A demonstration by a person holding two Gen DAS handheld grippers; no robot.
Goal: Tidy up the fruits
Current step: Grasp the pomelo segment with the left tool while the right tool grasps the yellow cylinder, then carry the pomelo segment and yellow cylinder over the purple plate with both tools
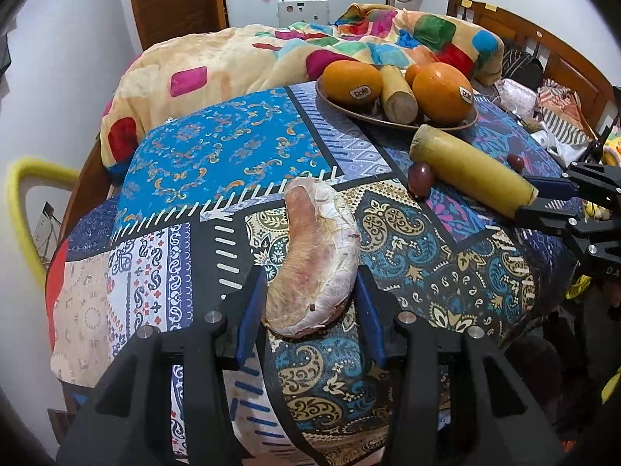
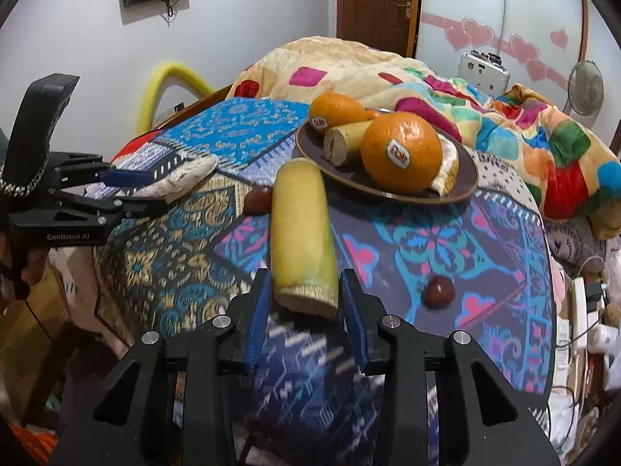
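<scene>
Gripping the near end of a curved, pinkish peeled pomelo segment with white pith [image 1: 316, 256], the left gripper [image 1: 310, 310] has both blue pads pressed against the segment's sides. The segment extends away from the jaws over a patchwork-patterned blue, navy and gold bedspread [image 1: 217, 155].

The right gripper [image 2: 306, 306] has its blue-padded fingers [image 2: 259, 312] set on either side of the cut near end of a long yellow banana-like cylinder with fibrous beige ends [image 2: 302, 233]. The pads lie against or just beside its sides; whether they are pressing on it cannot be told. The cylinder points away towards the plate.

A small dark red round fruit [image 2: 438, 290] lies on the bedspread to the right of the right gripper's fingers. A second small dark red fruit [image 2: 258, 200] sits just beside the cylinder's left flank, nearer its far end.

Beyond the cylinder's far end stands a shallow dark brown oval plate [image 2: 462, 186]. It holds a large orange with a sticker [image 2: 401, 151] at the near right, a short yellow cylinder piece with a cut end [image 2: 345, 141] at the middle, and a second stickered orange [image 2: 335, 110] at the far left. A pale peeled segment [image 2: 446, 173] rests against the right side of the large orange.

Behind the plate lies a cream blanket with multicoloured squares [image 2: 504, 116].
</scene>
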